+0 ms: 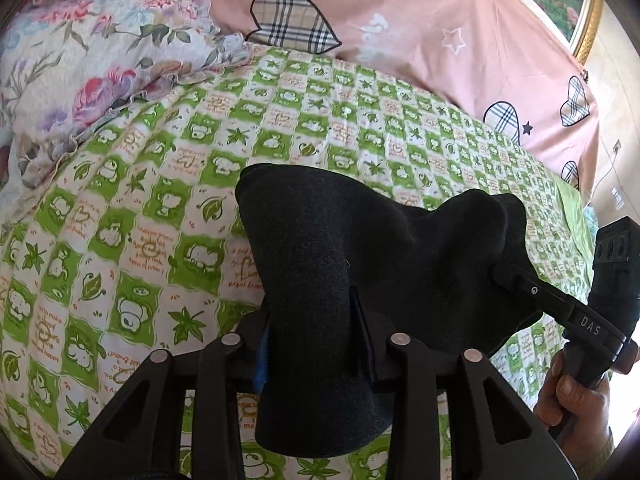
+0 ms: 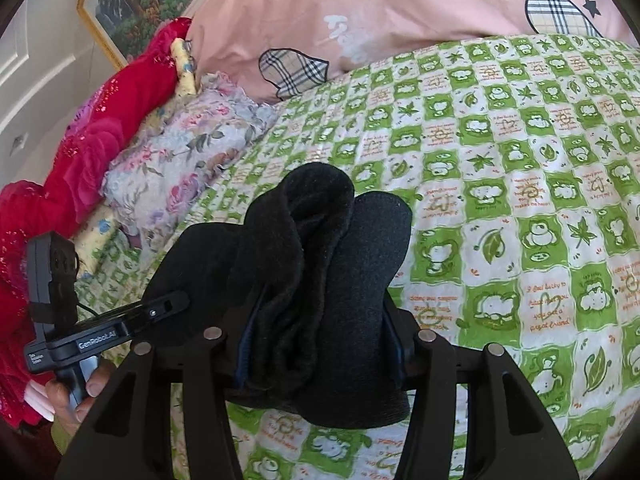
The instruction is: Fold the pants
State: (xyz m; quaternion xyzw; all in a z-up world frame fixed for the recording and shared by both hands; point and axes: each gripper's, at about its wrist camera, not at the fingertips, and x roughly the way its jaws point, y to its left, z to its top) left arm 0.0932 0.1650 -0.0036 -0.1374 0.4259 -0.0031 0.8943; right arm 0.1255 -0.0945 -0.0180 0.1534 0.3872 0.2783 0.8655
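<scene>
Black pants hang bunched between my two grippers above a green-and-white checked bedsheet. My left gripper is shut on a thick fold of the pants, which drapes over and hides its fingers. My right gripper is shut on another bunched part of the pants, with folds rising above the jaws. In the left wrist view the right gripper shows at the right, clamped on the cloth's edge. In the right wrist view the left gripper shows at the left, clamped on the cloth.
A floral quilt lies bunched at the bed's far left. A pink pillow with plaid hearts lies along the head of the bed. Red bedding is piled beside the quilt. A framed picture hangs on the wall.
</scene>
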